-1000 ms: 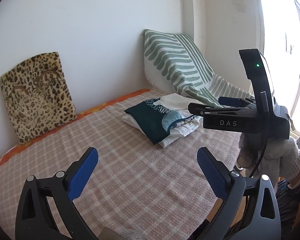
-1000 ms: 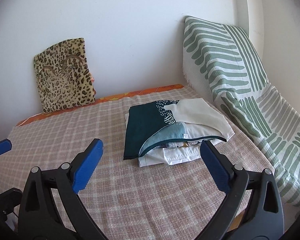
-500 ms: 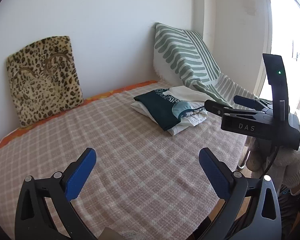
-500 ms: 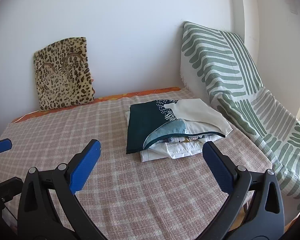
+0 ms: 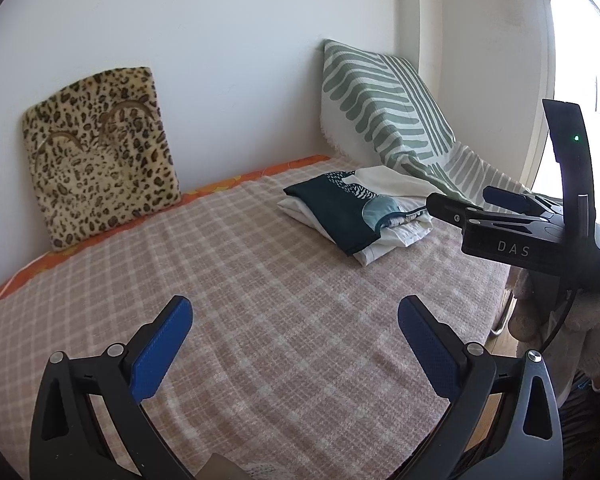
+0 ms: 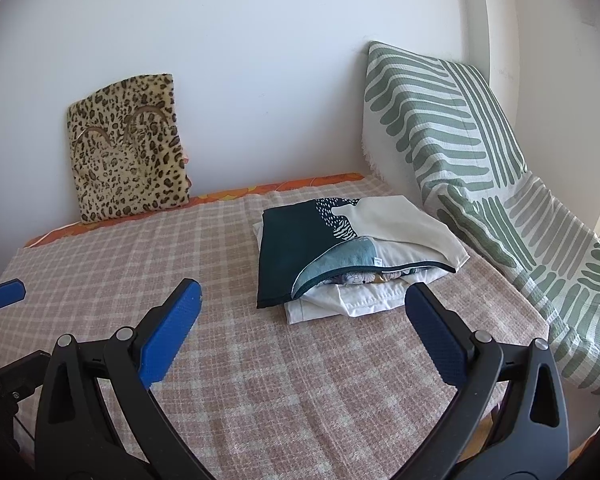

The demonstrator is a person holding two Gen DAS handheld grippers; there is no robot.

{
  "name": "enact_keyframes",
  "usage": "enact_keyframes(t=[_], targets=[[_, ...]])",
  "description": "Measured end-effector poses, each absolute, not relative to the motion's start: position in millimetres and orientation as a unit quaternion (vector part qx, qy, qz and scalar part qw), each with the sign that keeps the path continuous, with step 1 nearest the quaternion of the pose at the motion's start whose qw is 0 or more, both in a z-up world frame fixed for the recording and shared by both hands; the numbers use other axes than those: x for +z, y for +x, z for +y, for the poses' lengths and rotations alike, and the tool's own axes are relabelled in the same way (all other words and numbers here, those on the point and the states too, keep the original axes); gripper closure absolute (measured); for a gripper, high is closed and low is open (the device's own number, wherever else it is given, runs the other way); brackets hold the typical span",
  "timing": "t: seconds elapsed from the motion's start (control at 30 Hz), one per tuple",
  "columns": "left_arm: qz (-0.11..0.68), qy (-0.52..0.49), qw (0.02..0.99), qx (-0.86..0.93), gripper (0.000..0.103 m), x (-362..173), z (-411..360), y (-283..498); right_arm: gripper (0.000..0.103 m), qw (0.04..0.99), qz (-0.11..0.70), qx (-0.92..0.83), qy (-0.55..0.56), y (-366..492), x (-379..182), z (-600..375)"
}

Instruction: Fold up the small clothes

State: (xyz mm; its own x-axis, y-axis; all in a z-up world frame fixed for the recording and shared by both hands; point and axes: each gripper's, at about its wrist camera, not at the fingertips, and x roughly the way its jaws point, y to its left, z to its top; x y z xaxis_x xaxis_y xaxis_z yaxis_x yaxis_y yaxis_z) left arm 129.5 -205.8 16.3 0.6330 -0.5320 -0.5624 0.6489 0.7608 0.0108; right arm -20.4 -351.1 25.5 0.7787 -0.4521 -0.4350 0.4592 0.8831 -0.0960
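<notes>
Both my grippers, left (image 5: 292, 344) and right (image 6: 302, 330), hang spread and empty. Folded clothes (image 6: 352, 256) sit at one o'clock; I'd approach low, pinching one top edge only.

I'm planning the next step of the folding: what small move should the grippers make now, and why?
Probably bring the right gripper forward to the folded pile. Both grippers are open and empty above the checked blanket, and the pile sits just ahead of the right one; the left gripper is farther off.
</notes>
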Motion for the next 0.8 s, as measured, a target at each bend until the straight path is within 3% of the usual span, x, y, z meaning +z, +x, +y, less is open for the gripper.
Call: enact_keyframes(t=[0.8], targets=[[0.278,0.103,0.897,-0.327,0.001,16.5,-203.2,130.3,0.0,0.943,0.227,-0.244,0.009,-21.6,25.1,-349.6]])
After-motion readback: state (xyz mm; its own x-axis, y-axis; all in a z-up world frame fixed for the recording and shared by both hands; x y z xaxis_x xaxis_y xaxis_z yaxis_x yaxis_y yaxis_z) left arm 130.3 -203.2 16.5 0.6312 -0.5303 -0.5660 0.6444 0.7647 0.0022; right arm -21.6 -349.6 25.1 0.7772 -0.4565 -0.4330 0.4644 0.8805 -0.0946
